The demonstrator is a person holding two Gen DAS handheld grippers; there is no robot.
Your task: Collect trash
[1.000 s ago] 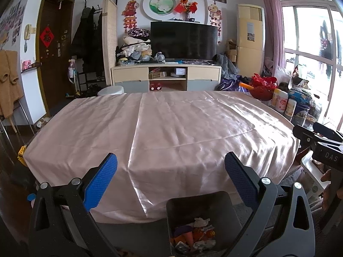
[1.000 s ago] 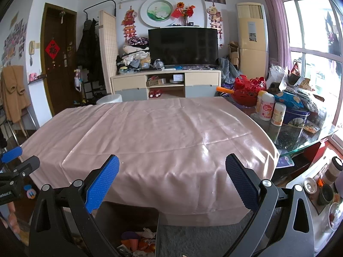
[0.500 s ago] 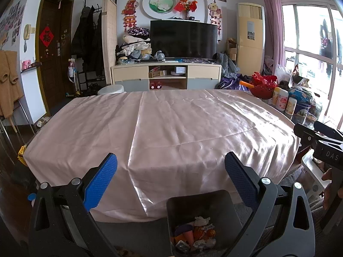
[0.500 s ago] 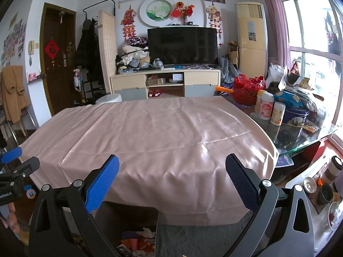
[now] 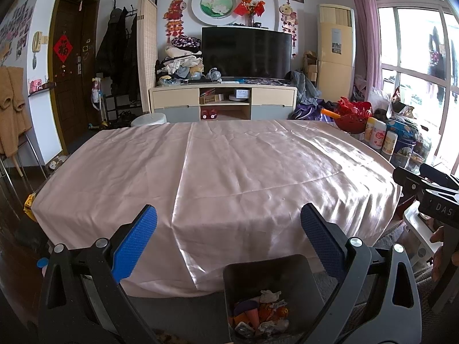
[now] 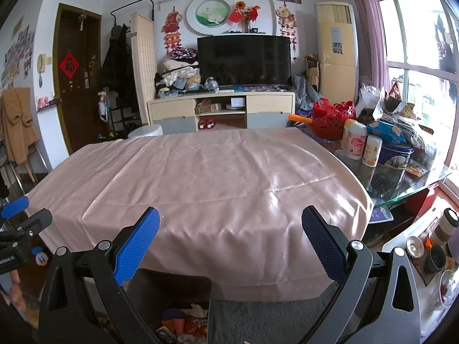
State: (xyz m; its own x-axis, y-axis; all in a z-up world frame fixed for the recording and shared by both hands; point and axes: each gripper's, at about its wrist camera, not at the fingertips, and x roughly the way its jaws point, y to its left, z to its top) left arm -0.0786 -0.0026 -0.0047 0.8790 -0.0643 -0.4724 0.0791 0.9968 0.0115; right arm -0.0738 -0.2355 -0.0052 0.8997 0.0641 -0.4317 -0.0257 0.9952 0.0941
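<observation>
Left gripper point(image 5: 228, 235) wide apart, empty, held level before the cloth point(image 5: 218, 172); bin point(image 5: 268, 295) straight below and just ahead, between the fingers, trash point(image 5: 259, 309) heaped inside. Right gripper point(image 6: 230, 236) likewise spread and empty; same bin point(image 6: 172, 301) below, toward its left finger. Nothing loose visible on the cloth ahead of either. Probably at the end of collecting. Next: scan forward for leftovers, else rest.
</observation>
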